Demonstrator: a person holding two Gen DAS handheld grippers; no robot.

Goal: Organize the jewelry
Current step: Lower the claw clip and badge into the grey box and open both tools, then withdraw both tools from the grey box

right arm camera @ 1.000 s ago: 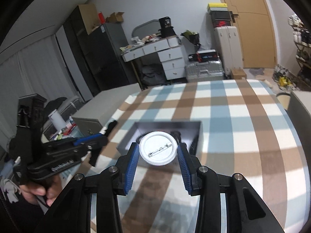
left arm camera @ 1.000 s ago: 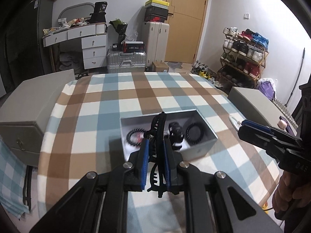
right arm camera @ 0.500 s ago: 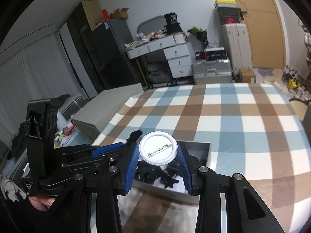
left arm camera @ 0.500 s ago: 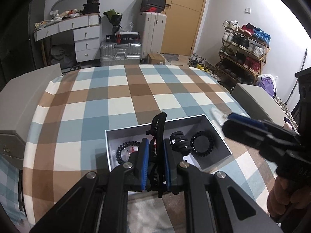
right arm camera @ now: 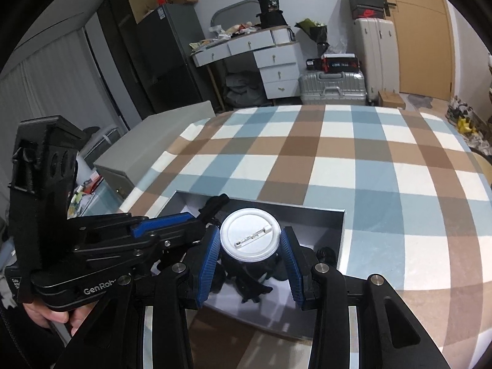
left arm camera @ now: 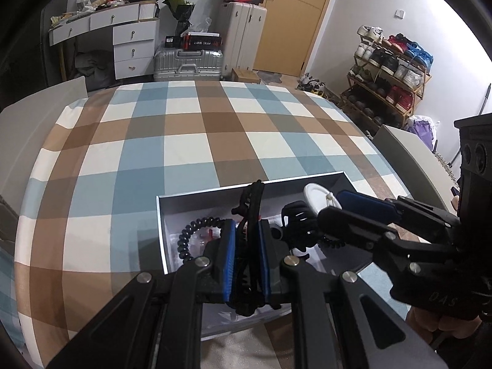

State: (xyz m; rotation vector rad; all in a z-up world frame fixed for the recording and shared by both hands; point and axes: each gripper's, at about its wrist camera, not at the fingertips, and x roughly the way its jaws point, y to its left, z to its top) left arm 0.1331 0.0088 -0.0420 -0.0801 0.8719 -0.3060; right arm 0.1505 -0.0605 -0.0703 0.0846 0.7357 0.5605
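Grippers over an open grey box [left arm camera: 196, 198] on a checked tablecloth [left arm camera: 184, 141]. Left gripper [left arm camera: 247, 256] is clenched on a black hair claw clip [left arm camera: 252, 212], which stands on edge between the blue pads and projects forward above the box interior. Right gripper [right arm camera: 249, 247] grasps a white round pin badge [right arm camera: 249, 235] by its rim, pin side up, held above the box; in the left wrist view the badge [left arm camera: 318, 198] sits over the box's right part. Inside the box lie a black spiral hair tie [left arm camera: 196, 230] at left and another black claw clip [left arm camera: 299, 220] near the middle. A second spiral tie is partly hidden beneath the right gripper.
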